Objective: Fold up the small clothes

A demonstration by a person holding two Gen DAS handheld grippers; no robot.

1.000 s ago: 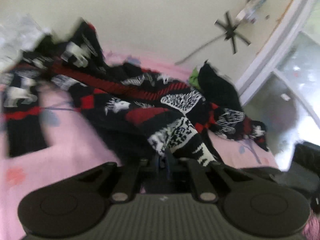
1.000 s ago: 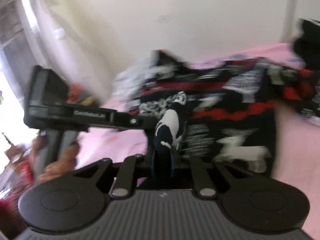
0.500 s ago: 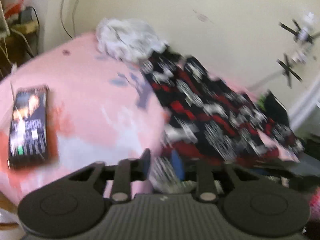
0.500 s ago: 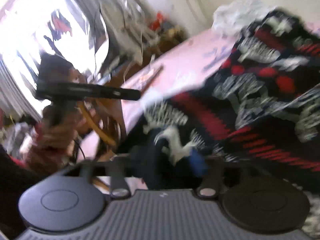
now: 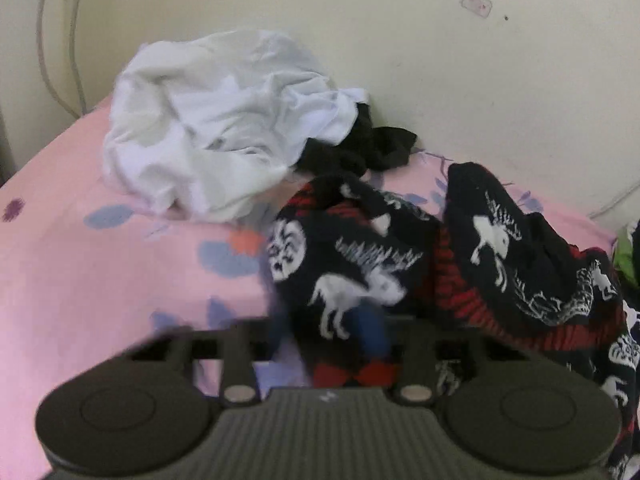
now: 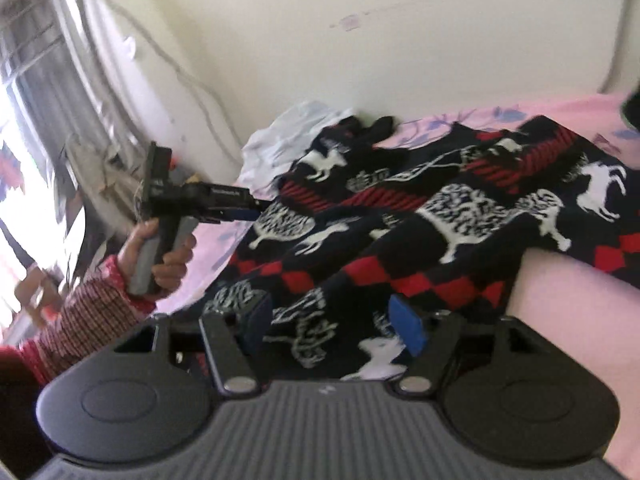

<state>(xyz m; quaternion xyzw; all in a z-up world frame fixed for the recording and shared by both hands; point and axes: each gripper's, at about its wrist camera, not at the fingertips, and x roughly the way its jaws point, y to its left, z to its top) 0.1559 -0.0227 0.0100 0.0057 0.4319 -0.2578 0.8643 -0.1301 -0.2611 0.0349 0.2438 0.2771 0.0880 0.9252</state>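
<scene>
Lying between the right hand-held gripper's spread fingers, the sweater.

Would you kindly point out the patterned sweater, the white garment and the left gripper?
patterned sweater point(image 6: 472, 216): right wrist view, on its white tree motif.
white garment point(image 5: 208, 120): left wrist view, middle of the crumpled heap.
left gripper point(image 6: 256, 206): right wrist view, at its fingertips by the sweater's edge.

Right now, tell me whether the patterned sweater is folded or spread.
Neither neatly: the patterned sweater lies partly spread across the pink bed, rumpled and bunched at its far end, with no tidy fold visible.
</scene>
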